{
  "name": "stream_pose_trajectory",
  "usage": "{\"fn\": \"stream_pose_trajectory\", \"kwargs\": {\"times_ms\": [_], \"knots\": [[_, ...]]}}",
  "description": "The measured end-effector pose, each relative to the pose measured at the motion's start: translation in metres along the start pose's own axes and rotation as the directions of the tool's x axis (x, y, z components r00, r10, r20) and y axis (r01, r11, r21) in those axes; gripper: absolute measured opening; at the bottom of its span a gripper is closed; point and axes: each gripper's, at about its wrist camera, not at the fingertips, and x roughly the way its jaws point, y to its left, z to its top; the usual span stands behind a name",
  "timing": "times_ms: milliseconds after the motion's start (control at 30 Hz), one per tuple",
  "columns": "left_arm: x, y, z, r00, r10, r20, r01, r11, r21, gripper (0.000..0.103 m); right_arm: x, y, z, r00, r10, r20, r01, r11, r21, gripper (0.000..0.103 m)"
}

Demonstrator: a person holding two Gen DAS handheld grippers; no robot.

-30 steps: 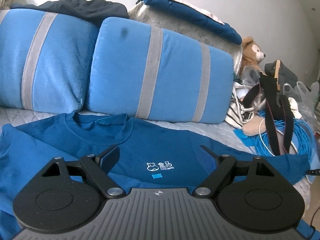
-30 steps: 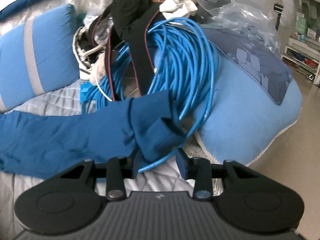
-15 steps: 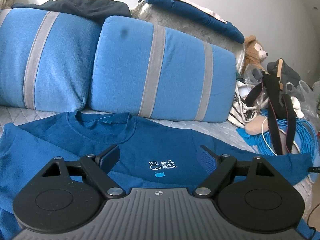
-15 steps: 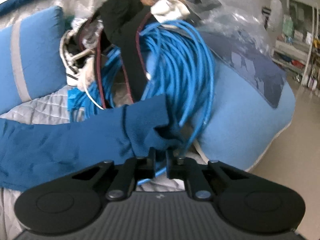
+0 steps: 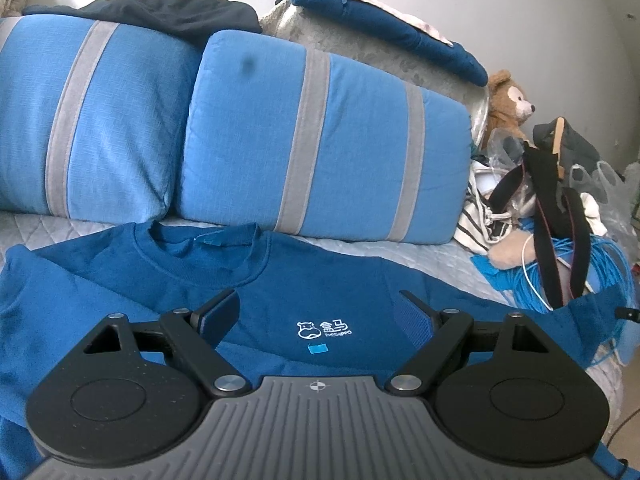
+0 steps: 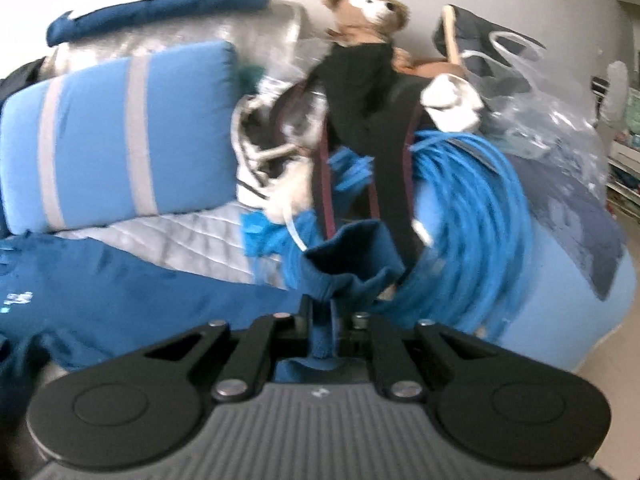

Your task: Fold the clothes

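Observation:
A dark blue sweatshirt (image 5: 328,280) with a small white chest logo lies face up on the grey quilted bed, collar toward the pillows. My left gripper (image 5: 316,314) is open and empty, hovering over the chest. My right gripper (image 6: 324,320) is shut on the cuff of the sweatshirt's sleeve (image 6: 344,264) and holds it lifted off the bed; the sleeve (image 6: 160,280) trails left to the body. In the left wrist view that sleeve end (image 5: 592,312) shows at the far right.
Two blue pillows with grey stripes (image 5: 320,140) stand behind the sweatshirt. A coil of blue cable (image 6: 472,216), black straps (image 6: 384,160), a teddy bear (image 6: 364,4) and plastic bags are piled at the bed's right end. A light blue cushion (image 6: 568,300) sits below the coil.
My right gripper has shut on the sleeve cuff and lifted it up and leftward off the cable coil. My left gripper has stayed open and tilted slightly down toward the sweatshirt.

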Motion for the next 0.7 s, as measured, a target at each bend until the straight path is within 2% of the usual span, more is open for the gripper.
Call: {"fn": "stream_pose_trajectory", "kwargs": {"times_ms": [367, 700], "knots": [[0.001, -0.001, -0.001, 1.000, -0.005, -0.008, 0.005, 1.000, 0.004, 0.085, 0.003, 0.075, 0.012, 0.987, 0.158, -0.006, -0.158, 0.979, -0.130, 0.008], [0.004, 0.000, -0.001, 1.000, -0.005, -0.024, 0.005, 1.000, 0.000, 0.085, 0.021, 0.139, 0.004, 0.965, 0.257, -0.044, -0.261, 0.947, -0.189, 0.008]]}}
